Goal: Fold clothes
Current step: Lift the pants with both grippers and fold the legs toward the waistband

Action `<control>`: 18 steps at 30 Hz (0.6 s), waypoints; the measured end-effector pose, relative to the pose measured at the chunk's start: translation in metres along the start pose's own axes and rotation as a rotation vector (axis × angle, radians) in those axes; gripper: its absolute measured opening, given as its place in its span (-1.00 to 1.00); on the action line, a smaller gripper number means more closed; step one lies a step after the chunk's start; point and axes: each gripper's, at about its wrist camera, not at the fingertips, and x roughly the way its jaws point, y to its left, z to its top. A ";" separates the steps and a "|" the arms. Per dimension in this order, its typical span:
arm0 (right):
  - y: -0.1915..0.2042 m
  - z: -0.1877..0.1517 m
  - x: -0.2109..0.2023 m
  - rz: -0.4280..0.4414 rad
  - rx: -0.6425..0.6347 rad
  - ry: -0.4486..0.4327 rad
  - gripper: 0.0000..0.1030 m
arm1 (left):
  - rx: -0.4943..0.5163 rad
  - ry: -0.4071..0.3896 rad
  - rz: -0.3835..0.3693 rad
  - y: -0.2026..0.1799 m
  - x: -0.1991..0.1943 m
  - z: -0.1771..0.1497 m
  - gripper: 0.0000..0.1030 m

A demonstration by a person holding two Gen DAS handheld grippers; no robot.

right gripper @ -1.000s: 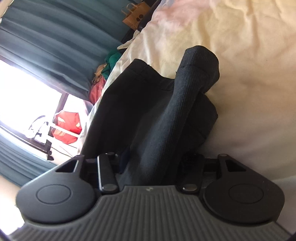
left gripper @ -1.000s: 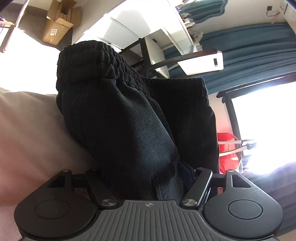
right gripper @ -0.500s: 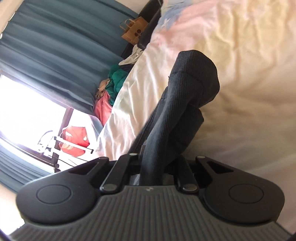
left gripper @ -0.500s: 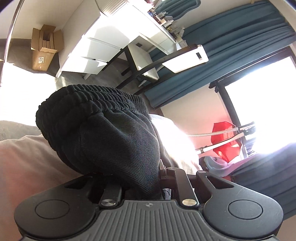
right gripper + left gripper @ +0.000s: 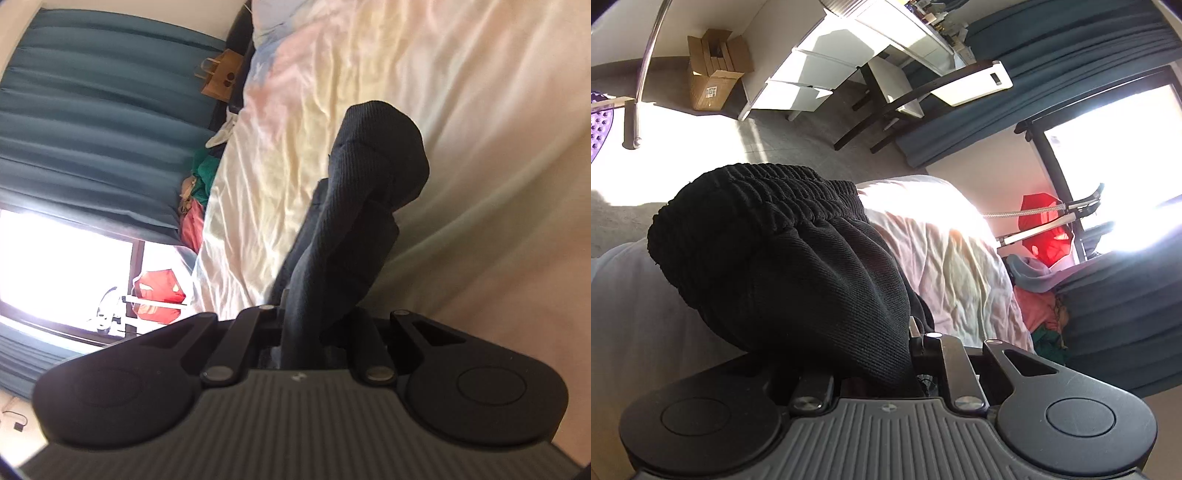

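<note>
Black trousers (image 5: 790, 266) with a ribbed elastic waistband bunch up over my left gripper (image 5: 882, 373), which is shut on the cloth near the waistband; the cloth hides its fingertips. In the right wrist view a dark leg end of the same trousers (image 5: 354, 206) stands up out of my right gripper (image 5: 306, 339), also shut on the cloth. Both ends are lifted above the pale bed sheet (image 5: 461, 110). The stretch of garment between the two grippers is out of sight.
The bed (image 5: 945, 258) with its crumpled pale sheet lies below. A pile of coloured clothes (image 5: 1045, 310) sits by the teal curtains (image 5: 92, 129). A white drawer unit (image 5: 820, 70), a chair and a cardboard box (image 5: 713, 70) stand on the floor beyond the bed.
Both grippers closed on the trousers and lifted them off the bed. The garment, spread wide a second ago, now hangs bunched from both grips, with more sheet showing.
</note>
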 end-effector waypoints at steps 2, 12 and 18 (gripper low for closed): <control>-0.017 0.001 0.004 -0.017 0.033 0.036 -0.76 | -0.016 0.031 0.021 0.024 0.007 -0.008 -0.68; -0.046 0.002 0.012 -0.020 0.096 0.095 -0.76 | 0.046 0.033 0.026 0.066 0.008 -0.025 -0.27; -0.041 0.002 0.007 -0.052 0.016 0.095 -0.76 | 0.313 0.188 0.163 0.034 -0.024 -0.023 0.53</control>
